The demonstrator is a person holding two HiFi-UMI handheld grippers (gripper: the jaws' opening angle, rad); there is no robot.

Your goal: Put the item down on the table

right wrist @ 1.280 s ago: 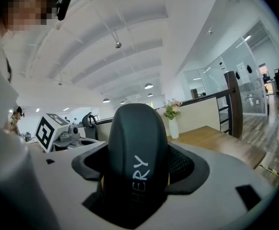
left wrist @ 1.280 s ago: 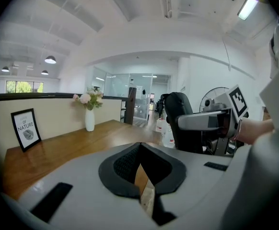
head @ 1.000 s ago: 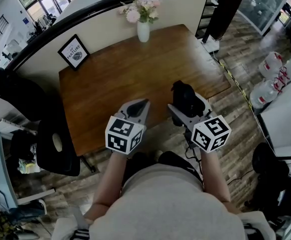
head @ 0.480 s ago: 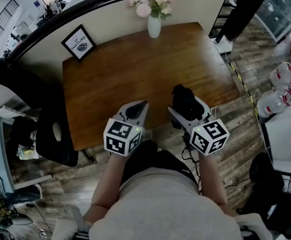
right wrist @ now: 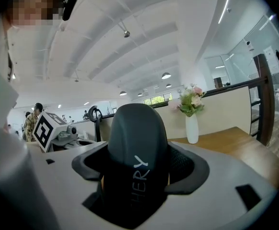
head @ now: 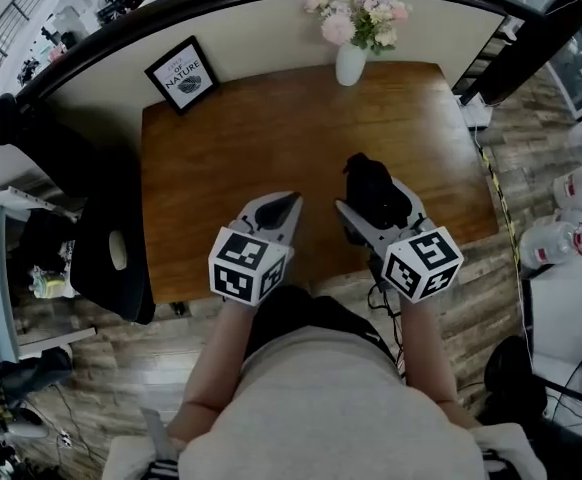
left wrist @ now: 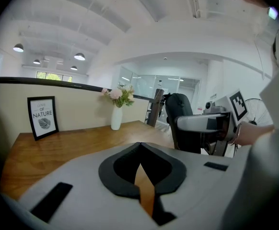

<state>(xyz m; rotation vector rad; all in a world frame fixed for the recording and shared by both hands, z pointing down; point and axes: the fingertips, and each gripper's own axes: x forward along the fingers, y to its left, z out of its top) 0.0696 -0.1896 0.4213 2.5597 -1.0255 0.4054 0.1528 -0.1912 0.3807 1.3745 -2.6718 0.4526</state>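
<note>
Surface [head: 271, 148]: brown wood, wall along its far side.
Right gripper [head: 373, 206]: I see its jaws clamped on the item.
Left gripper [head: 287, 204]: jaws pressed together, nothing between.
Item [right wrist: 135, 147]: black, rounded, over the surface's near edge.

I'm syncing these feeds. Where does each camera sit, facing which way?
Head view: on the person's head, facing steeply down at the table; shows forearms, left gripper, right gripper.
Left gripper view: rides that gripper, faces along shut jaws toward the vase; right gripper at right.
Right gripper view: rides that gripper, faces along jaws clamping the black item; left gripper at left.
Shared: both gripper views show the vase.
</note>
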